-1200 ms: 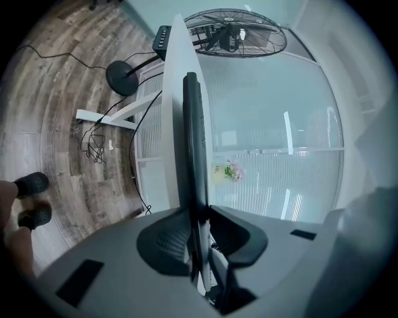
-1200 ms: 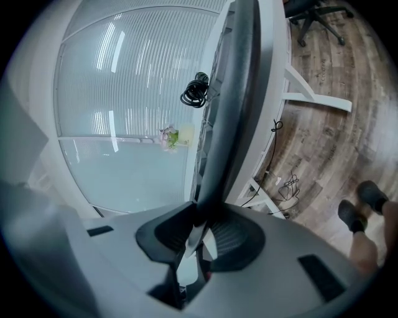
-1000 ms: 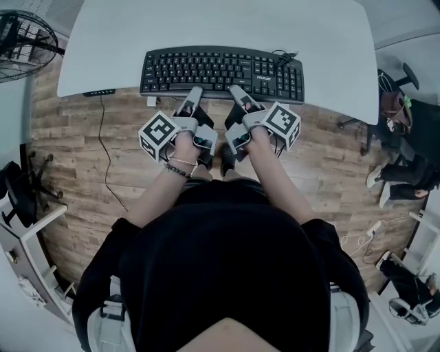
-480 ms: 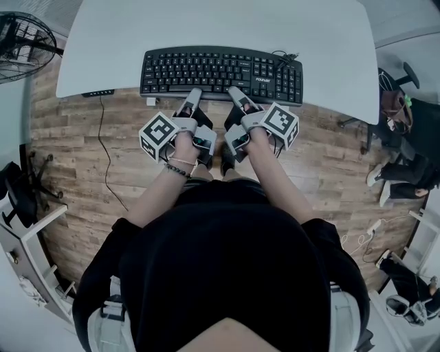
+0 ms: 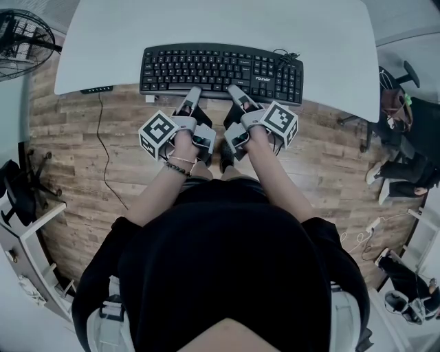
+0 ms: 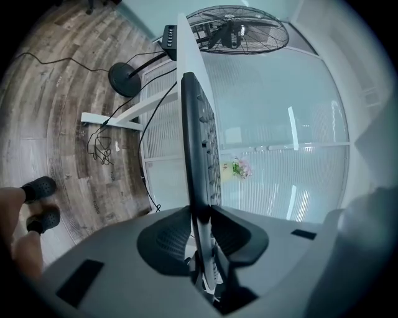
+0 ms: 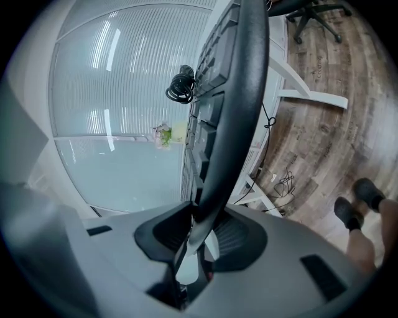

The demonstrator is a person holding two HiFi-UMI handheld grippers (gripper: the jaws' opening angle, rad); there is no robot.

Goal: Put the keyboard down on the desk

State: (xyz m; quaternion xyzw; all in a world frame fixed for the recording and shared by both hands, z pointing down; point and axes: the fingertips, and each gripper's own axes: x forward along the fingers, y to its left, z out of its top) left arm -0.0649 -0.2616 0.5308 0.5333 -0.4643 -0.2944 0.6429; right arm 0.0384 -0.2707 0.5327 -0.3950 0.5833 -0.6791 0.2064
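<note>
The black keyboard [image 5: 220, 69] lies flat on the white desk [image 5: 220, 20], its front edge along the desk's near edge. My left gripper [image 5: 191, 93] holds that front edge left of the middle. Seen edge-on, the keyboard [image 6: 198, 136] runs between the two pads of the left gripper [image 6: 200, 217], and both pads touch it. My right gripper [image 5: 235, 91] holds the front edge just right of the middle. Its jaws have just been opening a little. The keyboard [image 7: 239, 93] still sits between the pads of the right gripper [image 7: 199, 220], which appear to touch it.
The keyboard's coiled cable [image 5: 285, 56] lies at its back right corner. A standing fan [image 5: 24, 38] is left of the desk, and a black box [image 5: 96, 90] hangs under the desk's left front edge. A seated person [image 5: 402, 130] is at the right. A cable [image 5: 104, 151] trails across the wooden floor.
Both grippers and the keyboard keep their places at the desk's near edge. The view has shifted slightly, and no opening of the jaws shows from above.
</note>
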